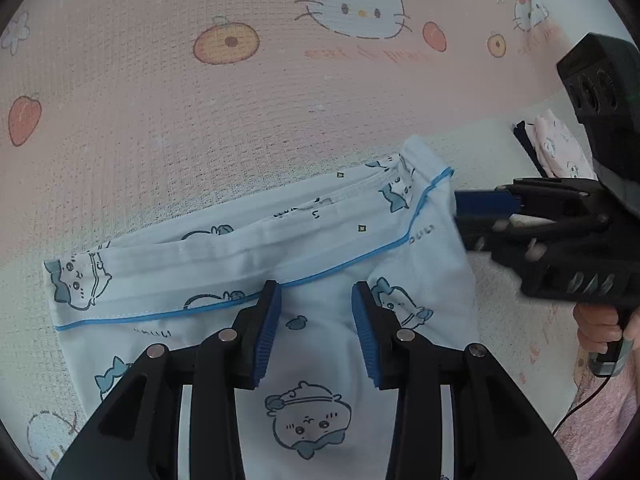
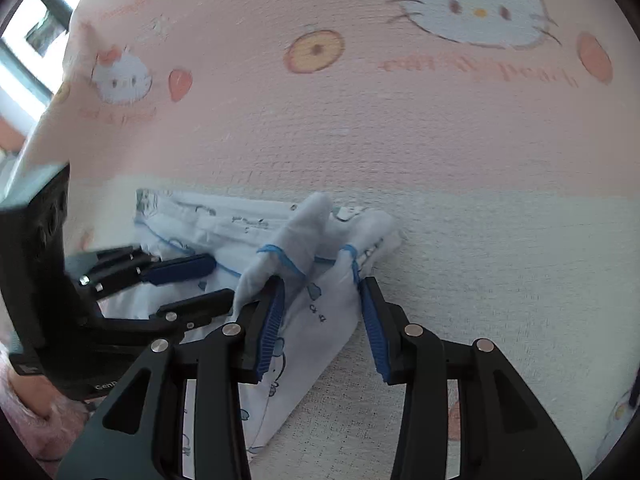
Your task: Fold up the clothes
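A light blue garment (image 1: 304,248) with cartoon prints and blue piping lies on the pink and white blanket, its top part folded over. My left gripper (image 1: 316,292) is open just above the garment's middle, the cloth showing between its fingers. My right gripper (image 2: 322,280) is open at the garment's (image 2: 312,308) right edge, where the cloth is bunched up between and ahead of the fingers. The right gripper also shows in the left wrist view (image 1: 476,216), touching the garment's right side. The left gripper shows in the right wrist view (image 2: 200,280), open.
The pink and white Hello Kitty blanket (image 1: 200,120) covers the whole surface. A pink and dark folded cloth pile (image 1: 552,148) lies at the far right. A pink fuzzy cloth (image 1: 600,420) sits at the lower right by the hand. A window (image 2: 28,40) is at the far left.
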`<state>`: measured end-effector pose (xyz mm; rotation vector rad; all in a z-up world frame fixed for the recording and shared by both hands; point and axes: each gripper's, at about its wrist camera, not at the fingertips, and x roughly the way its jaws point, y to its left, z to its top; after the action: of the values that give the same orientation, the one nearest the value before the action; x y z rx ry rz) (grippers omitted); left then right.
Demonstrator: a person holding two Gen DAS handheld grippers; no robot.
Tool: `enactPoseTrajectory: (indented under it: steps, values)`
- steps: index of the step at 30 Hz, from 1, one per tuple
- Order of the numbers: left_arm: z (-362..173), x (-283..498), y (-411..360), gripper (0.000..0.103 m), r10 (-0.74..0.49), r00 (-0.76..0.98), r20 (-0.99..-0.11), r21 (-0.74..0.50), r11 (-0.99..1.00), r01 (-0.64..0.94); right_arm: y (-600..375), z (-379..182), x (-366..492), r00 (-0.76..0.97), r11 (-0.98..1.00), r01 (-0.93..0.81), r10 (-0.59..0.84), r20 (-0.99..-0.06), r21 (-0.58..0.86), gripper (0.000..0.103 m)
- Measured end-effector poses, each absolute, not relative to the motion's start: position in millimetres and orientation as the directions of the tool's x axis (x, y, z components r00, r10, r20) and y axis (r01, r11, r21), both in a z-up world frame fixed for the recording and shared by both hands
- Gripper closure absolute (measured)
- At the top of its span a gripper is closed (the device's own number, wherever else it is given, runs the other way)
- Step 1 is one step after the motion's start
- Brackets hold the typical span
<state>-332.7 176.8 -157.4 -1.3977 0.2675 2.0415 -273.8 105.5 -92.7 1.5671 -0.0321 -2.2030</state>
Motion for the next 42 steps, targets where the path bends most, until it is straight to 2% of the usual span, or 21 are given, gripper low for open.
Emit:
enactPoseTrajectory:
  steps: [3,8,13,17,21,22,23,25,31,36,37,39,42]
  values:
    - [-156.7,-332.4,168.6,0.064,0.398,-0.227,-0.889,-0.192,-0.773,-0.604,90.8,-95.2,-269.4,-0.271,-0.910,0.362,-0.308,-0.912,0.200,0.062]
    - [-156.6,-332.9,155.6,0.064,0.389,-0.242,-0.889,-0.177,-0.779,-0.602,85.9,-98.5,-278.2,-0.326,-0.931,0.288,-0.316,-0.891,0.224,0.064]
    - [-159.5,-334.4,167.1,0.063,0.378,-0.233,-0.896,-0.165,-0.770,-0.616,55.8,-104.5,-270.0,-0.286,-0.907,0.415,-0.198,-0.937,0.065,0.062]
    - [-160.7,-337.7,168.3,0.063,0.385,-0.216,-0.897,-0.183,-0.769,-0.612,68.1,-107.1,-249.2,-0.215,-0.895,0.444,-0.137,-0.967,0.028,0.064]
    - [-161.6,-336.3,171.1,0.063,0.376,-0.222,-0.900,-0.168,-0.767,-0.620,85.4,-109.7,-244.6,-0.198,-0.927,0.374,-0.120,-0.973,0.038,0.061]
    - [-160.9,-336.6,170.8,0.063,0.372,-0.223,-0.901,-0.162,-0.765,-0.623,88.0,-109.9,-244.8,-0.203,-0.933,0.359,-0.113,-0.973,0.034,0.060]
    - [-160.9,-336.2,171.6,0.063,0.370,-0.224,-0.902,-0.158,-0.764,-0.625,90.3,-110.1,-245.1,-0.209,-0.938,0.344,-0.104,-0.972,0.027,0.054]
    - [-161.1,-336.3,173.0,0.063,0.369,-0.220,-0.903,-0.157,-0.761,-0.629,96.0,-110.6,-246.4,-0.218,-0.950,0.313,-0.085,-0.972,0.013,0.052]
    - [-162.3,-340.1,174.4,0.062,0.378,-0.199,-0.904,-0.173,-0.750,-0.638,115.1,-96.4,-249.3,-0.237,-0.961,0.230,-0.209,-0.949,0.155,0.050]
    - [-160.3,-341.2,173.5,0.061,0.396,-0.191,-0.898,-0.194,-0.747,-0.636,148.8,-93.1,-255.2,-0.245,-0.912,0.073,-0.410,-0.879,0.405,0.050]
    - [-159.9,-341.4,173.3,0.061,0.399,-0.189,-0.897,-0.198,-0.746,-0.636,157.1,-92.6,-255.9,-0.260,-0.914,0.038,-0.399,-0.879,0.404,0.050]
    - [-159.1,-341.8,173.0,0.060,0.406,-0.186,-0.895,-0.206,-0.745,-0.635,175.1,-91.1,-250.6,-0.283,-0.957,0.012,-0.282,-0.917,0.291,0.049]
    - [-157.8,-342.4,172.4,0.056,0.417,-0.181,-0.891,-0.219,-0.742,-0.633,163.3,-88.5,-248.2,-0.289,-0.945,0.102,-0.328,-0.900,0.311,0.049]
